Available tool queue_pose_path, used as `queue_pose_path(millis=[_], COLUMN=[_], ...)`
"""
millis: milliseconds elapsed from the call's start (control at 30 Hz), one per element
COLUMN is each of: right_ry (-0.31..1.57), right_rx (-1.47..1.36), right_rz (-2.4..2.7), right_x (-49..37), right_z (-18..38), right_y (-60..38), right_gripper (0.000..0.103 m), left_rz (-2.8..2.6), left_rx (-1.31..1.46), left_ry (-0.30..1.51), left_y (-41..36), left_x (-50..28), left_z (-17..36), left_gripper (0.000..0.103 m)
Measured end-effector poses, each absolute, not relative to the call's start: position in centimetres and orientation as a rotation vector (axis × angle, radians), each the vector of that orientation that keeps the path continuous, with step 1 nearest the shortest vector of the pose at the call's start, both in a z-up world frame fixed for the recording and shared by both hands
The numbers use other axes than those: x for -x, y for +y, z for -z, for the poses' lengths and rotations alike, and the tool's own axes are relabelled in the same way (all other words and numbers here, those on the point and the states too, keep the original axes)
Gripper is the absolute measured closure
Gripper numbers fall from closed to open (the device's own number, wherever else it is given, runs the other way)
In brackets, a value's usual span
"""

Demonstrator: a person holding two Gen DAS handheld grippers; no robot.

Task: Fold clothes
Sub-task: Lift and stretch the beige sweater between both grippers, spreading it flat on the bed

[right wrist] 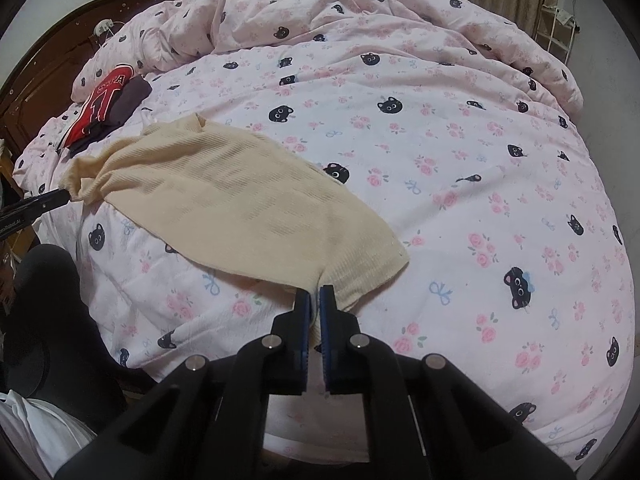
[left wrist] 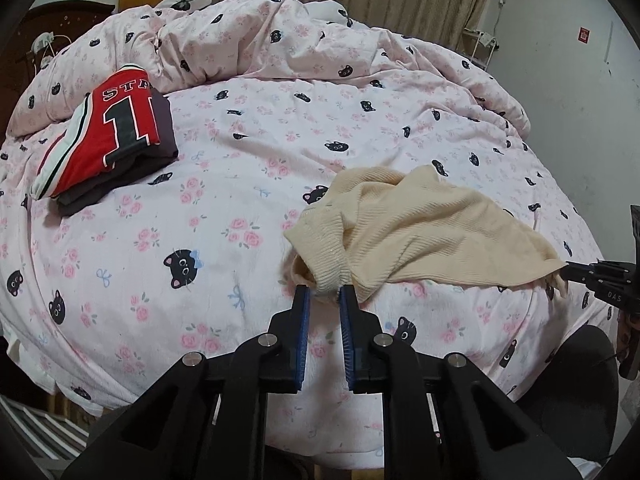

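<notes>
A cream ribbed knit sweater (left wrist: 420, 232) lies spread near the front edge of the bed (left wrist: 240, 200). My left gripper (left wrist: 325, 291) is shut on its ribbed cuff, which bunches up between the blue pads. In the right wrist view the sweater (right wrist: 240, 192) stretches from the left edge to my right gripper (right wrist: 316, 292), whose jaws are shut on the near corner of the knit. Each gripper also shows in the other view: the right gripper (left wrist: 576, 270) pinches the sweater's far right corner, and the left gripper (right wrist: 60, 196) holds its left end.
A folded red jersey on dark folded clothes (left wrist: 108, 136) sits at the bed's far left. A crumpled duvet (left wrist: 280, 32) is piled along the back. A dark headboard (right wrist: 48, 72) stands at left, a white wire rack (left wrist: 480, 46) at back right, and a dark rounded shape (right wrist: 44, 300) by the bed's front.
</notes>
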State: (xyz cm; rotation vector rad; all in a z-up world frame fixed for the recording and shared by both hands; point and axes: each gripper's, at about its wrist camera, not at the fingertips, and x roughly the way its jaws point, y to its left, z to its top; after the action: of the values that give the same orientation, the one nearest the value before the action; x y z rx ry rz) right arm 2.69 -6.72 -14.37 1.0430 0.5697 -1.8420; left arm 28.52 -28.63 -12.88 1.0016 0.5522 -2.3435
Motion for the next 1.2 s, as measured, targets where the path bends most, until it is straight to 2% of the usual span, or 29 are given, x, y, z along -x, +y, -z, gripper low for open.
queue_pose_path(millis=[100, 133, 300, 433, 500, 567, 600, 933, 1100, 1200], right_ry=[0.566, 0.565, 0.549, 0.55, 0.547, 0.547, 0.548, 0.549, 0.548, 0.547], right_rx=[-1.043, -1.044, -1.043, -1.034, -1.035, -1.036, -1.038, -1.048, -1.051, -1.054], right_rz=[1.841, 1.839, 1.828, 1.828, 1.826, 1.824, 1.822, 1.818, 1.822, 1.824], right_x=[-2.7, -2.6, -2.5, -2.6, -2.6, -2.6, -2.6, -2.7, -2.6, -2.6], right_z=[14.3, 14.4, 14.2, 13.9, 13.8, 13.9, 14.0, 14.2, 14.2, 14.2], right_y=[-6.6, -6.6, -6.4, -6.3, -6.3, -6.3, -6.3, -6.2, -6.0, -5.9], right_gripper=[0.098, 0.098, 0.098, 0.098, 0.098, 0.098, 0.098, 0.098, 0.098, 0.098], left_rz=[2.35, 2.353, 2.371, 2.333, 2.312, 2.289, 2.28, 2.261, 2.222, 2.193], left_rx=[-0.989, -0.985, -0.958, -0.964, -0.966, -0.954, -0.942, -0.878, -0.828, -0.782], left_ry=[0.541, 0.53, 0.465, 0.483, 0.495, 0.524, 0.55, 0.86, 1.074, 1.156], left_y=[-28.5, -28.4, -27.9, -28.3, -28.5, -29.1, -29.6, -33.2, -34.3, -34.7], left_x=[-28.6, -28.5, -28.4, -28.9, -29.2, -29.8, -30.2, -30.6, -30.7, -31.1], left_z=[12.7, 12.6, 11.9, 12.0, 12.0, 12.3, 12.6, 15.3, 16.6, 17.0], left_gripper=[0.096, 0.103, 0.103, 0.103, 0.097, 0.067, 0.061, 0.06, 0.06, 0.064])
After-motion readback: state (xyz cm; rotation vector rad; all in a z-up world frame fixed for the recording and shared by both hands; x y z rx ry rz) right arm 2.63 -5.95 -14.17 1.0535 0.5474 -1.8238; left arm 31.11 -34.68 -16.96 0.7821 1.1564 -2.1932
